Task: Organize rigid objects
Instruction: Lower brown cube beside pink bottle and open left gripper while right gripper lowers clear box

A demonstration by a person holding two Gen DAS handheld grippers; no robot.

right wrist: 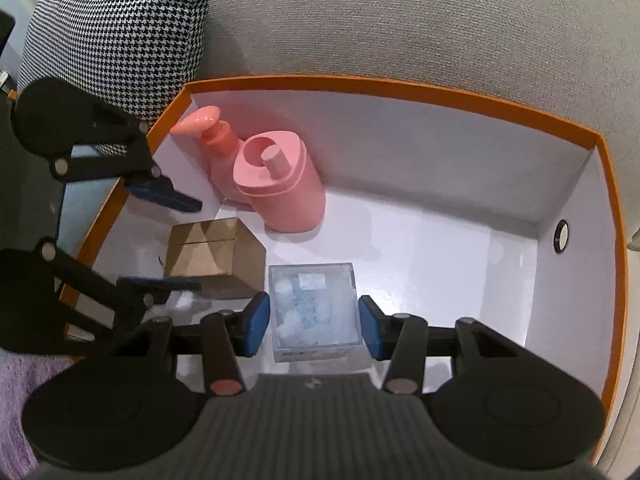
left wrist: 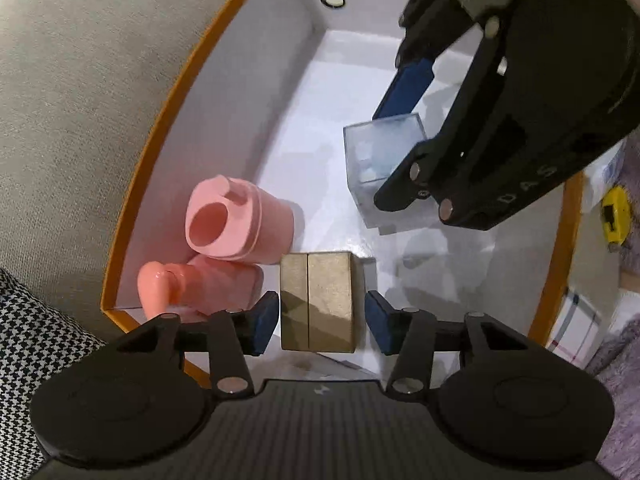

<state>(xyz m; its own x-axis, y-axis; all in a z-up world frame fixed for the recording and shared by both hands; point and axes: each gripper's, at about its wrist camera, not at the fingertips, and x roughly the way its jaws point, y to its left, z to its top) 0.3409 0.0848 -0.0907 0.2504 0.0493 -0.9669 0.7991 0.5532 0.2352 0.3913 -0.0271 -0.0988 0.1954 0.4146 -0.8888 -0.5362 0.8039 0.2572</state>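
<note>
An orange-rimmed white box [left wrist: 168, 120] [right wrist: 400, 88] holds two pink bottles, a brown cardboard box and a clear plastic cube. My left gripper [left wrist: 320, 320] is open, its pads on either side of the brown box [left wrist: 318, 300] with small gaps. The brown box also shows in the right wrist view [right wrist: 212, 254]. My right gripper [right wrist: 314, 326] is open around the clear cube [right wrist: 314, 308], not touching it. In the left wrist view the right gripper [left wrist: 404, 128] hangs over the cube [left wrist: 376, 160]. A pink pump bottle [right wrist: 216, 148] and a pink container [right wrist: 280, 184] stand in the box's corner.
The box rests on a grey sofa seat [right wrist: 400, 20]. A houndstooth cushion [right wrist: 116, 28] lies beside it. A round eyelet [right wrist: 562, 236] is in one box wall. A yellow item [left wrist: 616, 216] and a white carton [left wrist: 576, 320] lie outside the box.
</note>
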